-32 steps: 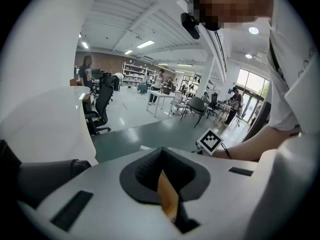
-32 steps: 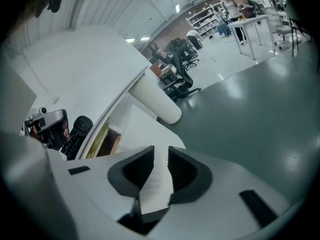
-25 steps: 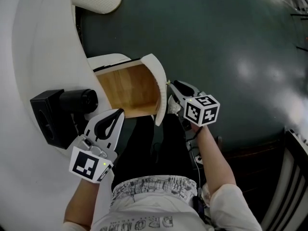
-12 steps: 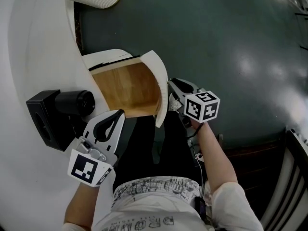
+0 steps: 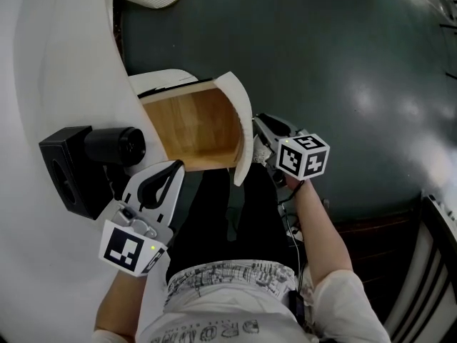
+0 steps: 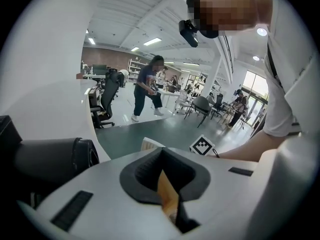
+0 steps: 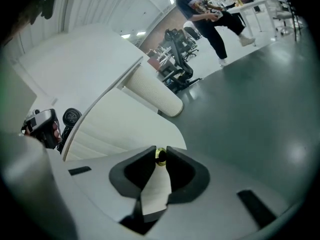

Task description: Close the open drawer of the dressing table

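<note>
While your left fingers [image 5: 173,186] sit closed and empty, your right fingers [image 7: 186,173], just closing, pinch the gold knob [image 7: 160,155] of the drawer [image 5: 193,123].

Floor is a dark green glossy poured surface [image 5: 321,63], with ceiling lights mirrored in it as pale blobs. Big open-plan hall. White ceiling with long strip lights [image 6: 154,42]. Tall bright windows [image 6: 251,84] far right. Black swivel office chair [image 6: 107,101] at left, grey chairs round white tables [image 6: 200,106] mid-room. Brown back wall [image 6: 107,58]. One person [image 6: 149,86] walking through.
</note>
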Available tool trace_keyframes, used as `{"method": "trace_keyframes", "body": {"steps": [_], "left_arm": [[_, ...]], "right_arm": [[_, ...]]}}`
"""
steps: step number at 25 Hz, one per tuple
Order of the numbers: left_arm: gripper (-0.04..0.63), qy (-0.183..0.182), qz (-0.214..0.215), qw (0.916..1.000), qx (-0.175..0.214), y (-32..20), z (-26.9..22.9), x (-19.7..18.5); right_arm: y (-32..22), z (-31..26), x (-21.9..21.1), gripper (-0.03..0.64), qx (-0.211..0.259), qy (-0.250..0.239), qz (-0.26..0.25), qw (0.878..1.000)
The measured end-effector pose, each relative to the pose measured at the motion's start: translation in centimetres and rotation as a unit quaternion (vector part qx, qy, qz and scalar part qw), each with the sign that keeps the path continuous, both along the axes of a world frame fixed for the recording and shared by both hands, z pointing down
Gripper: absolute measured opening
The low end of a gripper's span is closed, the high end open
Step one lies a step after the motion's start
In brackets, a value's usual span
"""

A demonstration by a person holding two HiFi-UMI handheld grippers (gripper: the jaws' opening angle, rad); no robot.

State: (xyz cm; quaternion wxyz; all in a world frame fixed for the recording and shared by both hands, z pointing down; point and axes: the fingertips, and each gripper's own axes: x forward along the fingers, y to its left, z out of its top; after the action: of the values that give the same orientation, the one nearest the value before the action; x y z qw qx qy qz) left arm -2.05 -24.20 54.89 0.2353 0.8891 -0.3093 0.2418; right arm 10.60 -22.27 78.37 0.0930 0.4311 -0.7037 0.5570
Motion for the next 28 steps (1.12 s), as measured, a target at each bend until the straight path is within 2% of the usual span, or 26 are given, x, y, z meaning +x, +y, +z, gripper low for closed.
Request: {"method": "trace_keyframes", "body": {"steps": [7,15,28], "left_arm": [[0.015,0.000,-0.020,0.9998,0.006,0.4,-0.6,-2.1],[0.015,-0.012,-0.046,0.9988,0.013,1.0,-1.0,-4.5],[0.015,-0.006,-0.088,0.9955,0.034,1.7,-3.8,-7.0]], "right_arm": [[-0.1,0.0,-2.7,0.072,-0.001,-0.009,-0.011,1.000],[-0.6,0.1,-7.4,0.075,0.000,-0.026,-0.047,0.999],[-1.3,-0.2,-14.2,0.081,0.007,-0.047,-0.100,0.994]]}}
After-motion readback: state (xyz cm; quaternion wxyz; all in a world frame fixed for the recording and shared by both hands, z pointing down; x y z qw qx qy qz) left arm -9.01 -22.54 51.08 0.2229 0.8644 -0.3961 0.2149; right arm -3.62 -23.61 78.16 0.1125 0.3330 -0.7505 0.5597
